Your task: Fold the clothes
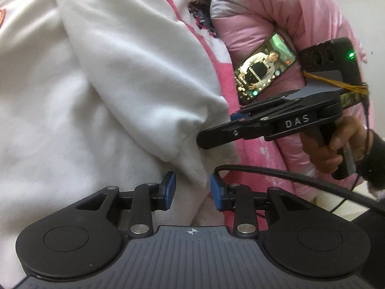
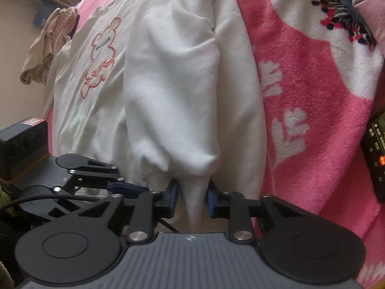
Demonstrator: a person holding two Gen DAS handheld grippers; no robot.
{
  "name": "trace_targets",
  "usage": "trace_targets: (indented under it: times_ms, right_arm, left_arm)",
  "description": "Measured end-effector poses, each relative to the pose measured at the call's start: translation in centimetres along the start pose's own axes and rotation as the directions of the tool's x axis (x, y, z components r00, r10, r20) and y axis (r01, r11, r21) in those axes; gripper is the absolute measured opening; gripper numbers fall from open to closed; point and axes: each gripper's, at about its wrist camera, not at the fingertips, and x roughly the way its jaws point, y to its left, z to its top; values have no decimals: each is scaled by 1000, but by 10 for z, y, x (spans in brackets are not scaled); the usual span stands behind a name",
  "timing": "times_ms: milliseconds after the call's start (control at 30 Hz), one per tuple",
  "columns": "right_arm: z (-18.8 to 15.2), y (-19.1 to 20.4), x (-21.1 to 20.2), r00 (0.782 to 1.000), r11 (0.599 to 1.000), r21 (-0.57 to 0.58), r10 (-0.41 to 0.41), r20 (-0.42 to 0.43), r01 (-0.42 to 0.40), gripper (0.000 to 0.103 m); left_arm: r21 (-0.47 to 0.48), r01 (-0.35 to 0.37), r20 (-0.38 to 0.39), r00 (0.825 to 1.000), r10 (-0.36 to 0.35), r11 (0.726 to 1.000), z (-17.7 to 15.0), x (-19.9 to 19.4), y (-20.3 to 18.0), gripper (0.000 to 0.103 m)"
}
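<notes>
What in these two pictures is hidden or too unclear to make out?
- Left-wrist view: the phone screen's small text is too tiny to read; the right gripper covers its lower corner.
- Right-wrist view: the white sweatshirt hem is hidden behind the gripper body.
- Right-wrist view: the dark device is cut off by the right edge.

Each hand-held gripper is black with a ribbed grey body, two round black discs at its sides and silver screws at the link joints. The left hand-held gripper (image 1: pixel 192 190) carries blue pads (image 1: pixel 169 187) on its fingers and a small crosshair mark (image 1: pixel 191 231) on the grey body. The right hand-held gripper (image 2: pixel 192 197) looks the same — its side bears the letters "DAS" (image 1: pixel 297 121), with a green light (image 1: pixel 351 55), yellow cord (image 1: pixel 336 83) and black cable (image 1: pixel 300 178). A dark sleeve (image 1: pixel 375 159) covers the wrist.
</notes>
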Motion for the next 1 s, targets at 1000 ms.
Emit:
trace_targets:
  times_ms: [1000]
  right_arm:
    - [-18,22,9,977,951,-240,-211,-39,195,11]
  left_arm:
    - [154,-46,-107,992,63,987,-5,33,-30,3]
